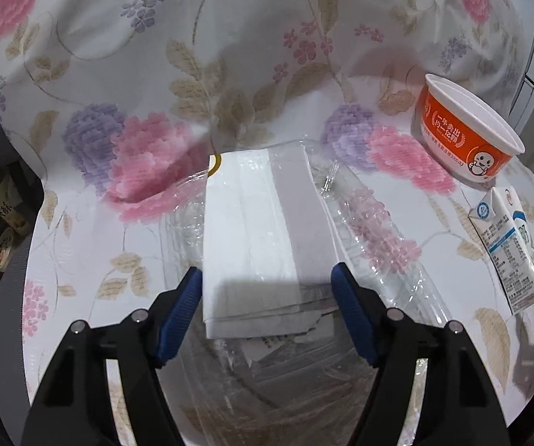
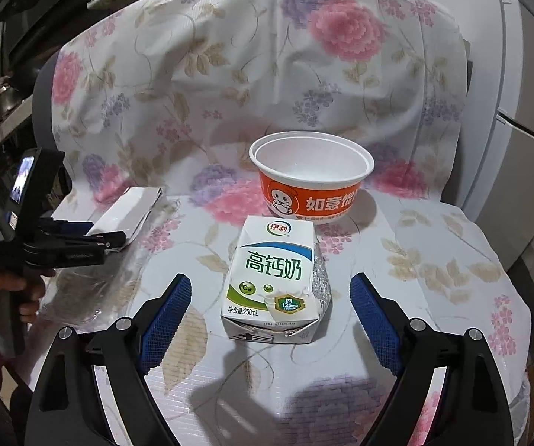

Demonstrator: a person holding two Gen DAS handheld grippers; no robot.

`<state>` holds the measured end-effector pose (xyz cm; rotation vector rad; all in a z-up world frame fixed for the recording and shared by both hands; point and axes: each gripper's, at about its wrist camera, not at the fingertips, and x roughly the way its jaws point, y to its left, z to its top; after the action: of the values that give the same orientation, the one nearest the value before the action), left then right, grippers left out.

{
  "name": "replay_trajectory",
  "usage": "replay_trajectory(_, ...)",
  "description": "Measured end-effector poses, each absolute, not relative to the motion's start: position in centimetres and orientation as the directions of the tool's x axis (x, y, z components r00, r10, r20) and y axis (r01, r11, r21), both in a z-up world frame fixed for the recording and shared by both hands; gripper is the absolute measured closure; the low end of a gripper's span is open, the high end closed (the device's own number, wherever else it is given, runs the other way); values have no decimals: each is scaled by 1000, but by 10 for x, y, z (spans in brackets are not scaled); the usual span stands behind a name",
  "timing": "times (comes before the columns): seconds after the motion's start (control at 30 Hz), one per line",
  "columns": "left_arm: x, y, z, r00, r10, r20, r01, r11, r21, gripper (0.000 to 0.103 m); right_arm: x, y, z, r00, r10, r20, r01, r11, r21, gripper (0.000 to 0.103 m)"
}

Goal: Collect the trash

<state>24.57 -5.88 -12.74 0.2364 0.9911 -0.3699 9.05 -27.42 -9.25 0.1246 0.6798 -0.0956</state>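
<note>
A flat white paper packet (image 1: pixel 263 223) in crinkled clear plastic wrap (image 1: pixel 378 245) lies on the floral cloth. My left gripper (image 1: pixel 267 273) is open, its blue pads (image 1: pixel 181 308) standing at either side of the packet's near end. In the right wrist view the same packet (image 2: pixel 129 208) shows at the left, with the left gripper (image 2: pixel 112 239) over its end and a hand (image 2: pixel 3 286) on the handle. My right gripper (image 2: pixel 270 278) is open, astride a white milk carton (image 2: pixel 278 260) that lies flat, apart from both pads. Behind the carton stands an empty orange paper bowl (image 2: pixel 311 174).
The floral cloth (image 2: pixel 434 260) drapes a seat and its raised back. In the left wrist view the bowl (image 1: pixel 464 130) and carton (image 1: pixel 508 252) sit far right. A white cabinet (image 2: pixel 527 130) stands to the right, dark kitchen clutter (image 2: pixel 6 93) to the left.
</note>
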Motion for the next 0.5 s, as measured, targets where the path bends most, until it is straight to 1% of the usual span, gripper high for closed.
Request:
replay_trajectory(0.07, 246, -58, -128, 482, -206, -852, 411, 911, 12, 36, 90, -277, -94, 773, -45, -633, 132, 987, 91, 16)
replay_trajectory(0.13, 246, -61, -128, 480, -218, -850, 426, 904, 9, 47, 88, -280, -94, 771, -42, -635, 137, 985, 101, 16)
replay_trajectory(0.2, 243, -67, -127, 483, -218, -848, 449, 893, 26, 76, 86, -281, -94, 770, -44, -637, 142, 984, 103, 16)
replay_trajectory(0.27, 242, -73, -125, 485, -226, -845, 462, 886, 29, 94, 82, -282, -93, 771, -48, -636, 146, 984, 103, 16)
replay_trajectory(0.33, 241, -72, -121, 494, -243, -835, 465, 885, 18, 97, 76, -283, -89, 776, -56, -628, 149, 984, 96, 16)
replay_trajectory(0.43, 230, -59, -87, 550, -321, -771, 445, 894, -55, 97, 68, -286, -82, 786, -75, -613, 156, 985, 79, 16)
replay_trajectory(0.5, 216, -44, -54, 604, -369, -706, 436, 895, -95, 97, 61, -290, -75, 796, -88, -600, 168, 983, 78, 16)
